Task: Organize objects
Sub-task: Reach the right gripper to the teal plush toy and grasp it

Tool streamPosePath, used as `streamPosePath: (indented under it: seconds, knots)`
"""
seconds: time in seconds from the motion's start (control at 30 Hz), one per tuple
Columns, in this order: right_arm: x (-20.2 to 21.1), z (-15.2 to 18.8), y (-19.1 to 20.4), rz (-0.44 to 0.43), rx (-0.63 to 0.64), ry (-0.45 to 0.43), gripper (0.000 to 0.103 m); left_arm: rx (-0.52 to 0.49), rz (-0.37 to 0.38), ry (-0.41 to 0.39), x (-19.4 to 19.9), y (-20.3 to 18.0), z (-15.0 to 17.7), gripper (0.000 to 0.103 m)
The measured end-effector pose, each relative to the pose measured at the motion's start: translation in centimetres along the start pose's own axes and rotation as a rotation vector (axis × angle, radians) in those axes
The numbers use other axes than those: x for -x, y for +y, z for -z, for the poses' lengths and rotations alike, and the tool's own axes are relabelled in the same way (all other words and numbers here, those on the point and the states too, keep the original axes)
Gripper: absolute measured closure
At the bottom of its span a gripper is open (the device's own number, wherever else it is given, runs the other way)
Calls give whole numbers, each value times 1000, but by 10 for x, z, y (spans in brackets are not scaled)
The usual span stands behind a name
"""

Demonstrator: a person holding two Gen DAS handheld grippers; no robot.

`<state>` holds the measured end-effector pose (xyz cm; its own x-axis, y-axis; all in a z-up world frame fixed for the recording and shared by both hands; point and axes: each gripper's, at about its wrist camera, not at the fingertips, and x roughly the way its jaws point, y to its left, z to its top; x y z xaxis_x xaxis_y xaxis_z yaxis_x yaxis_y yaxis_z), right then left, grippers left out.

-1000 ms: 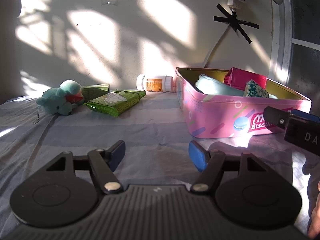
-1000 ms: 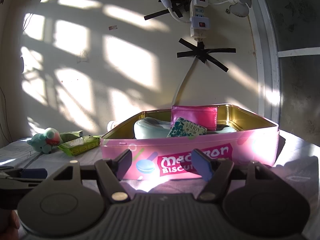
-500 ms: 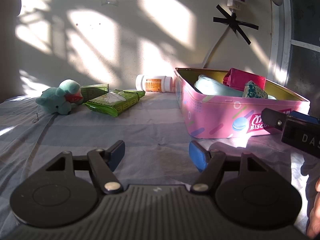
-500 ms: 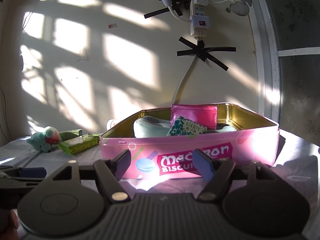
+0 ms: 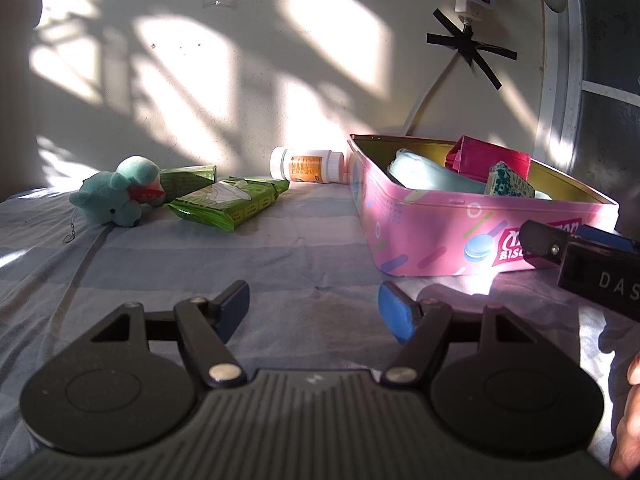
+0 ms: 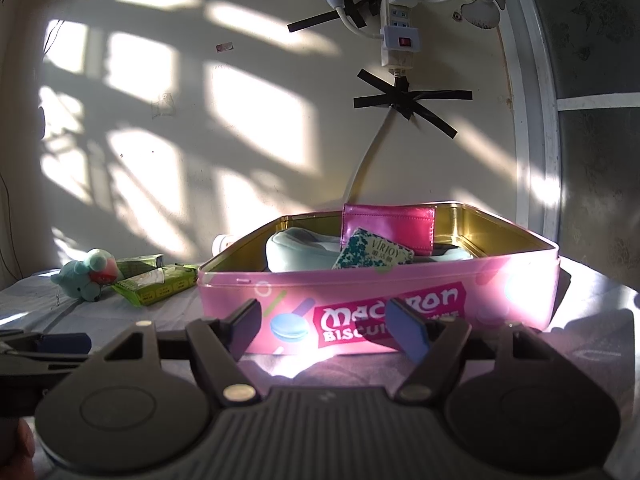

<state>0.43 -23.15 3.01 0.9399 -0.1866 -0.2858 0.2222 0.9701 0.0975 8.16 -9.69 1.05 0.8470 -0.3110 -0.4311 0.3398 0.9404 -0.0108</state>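
Note:
A pink biscuit tin [image 5: 432,228] [image 6: 360,292] stands open on the striped cloth, holding a pale blue pouch [image 6: 296,254], a magenta wallet [image 6: 394,224] and a green patterned card pack [image 6: 374,256]. Left of it lie a white pill bottle [image 5: 306,165], a green wipes pack [image 5: 230,202], a green box [image 5: 186,176] and a teal plush toy [image 5: 118,196]. My left gripper [image 5: 314,306] is open and empty over the cloth, short of the tin's left end. My right gripper [image 6: 326,324] is open and empty just in front of the tin's long side.
A wall with a taped power strip [image 6: 396,36] and cable rises right behind the tin. A window frame [image 6: 532,120] stands at the right. The right gripper's body [image 5: 592,268] shows at the right edge of the left wrist view.
Both grippers have shifted only slightly; the scene has moved a little in each view. Both stay open and empty, and no object has moved.

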Motion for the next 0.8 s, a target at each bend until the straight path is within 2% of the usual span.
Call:
streamPosePath:
  seconds: [0.1, 0.2, 0.3, 0.4, 0.5, 0.6, 0.7, 0.8]
  knots:
    - [-2, 1, 2, 6, 14, 10, 32, 23, 0, 32, -4, 6, -2, 30]
    - [-2, 1, 4, 11, 26, 17, 32, 4, -38, 66, -7, 13, -5, 30]
    - [-1, -2, 10, 8, 60, 12, 32, -8, -39, 61, -3, 33, -14, 30]
    - [3, -13, 22, -50, 68, -3, 32, -20, -75, 33, 1, 67, -24, 27]
    - [4, -28, 43, -120, 103, -22, 32, -16, -169, -10, 1, 109, -30, 25]
    - [-6, -41, 70, -205, 147, -4, 32, 47, -250, -28, -1, 150, -30, 25]
    - [-26, -52, 103, -286, 165, 40, 32, 184, -328, -41, -3, 194, -23, 25]
    - [-54, -62, 144, -360, 190, 85, 32, 316, -344, 17, -9, 219, -17, 26]
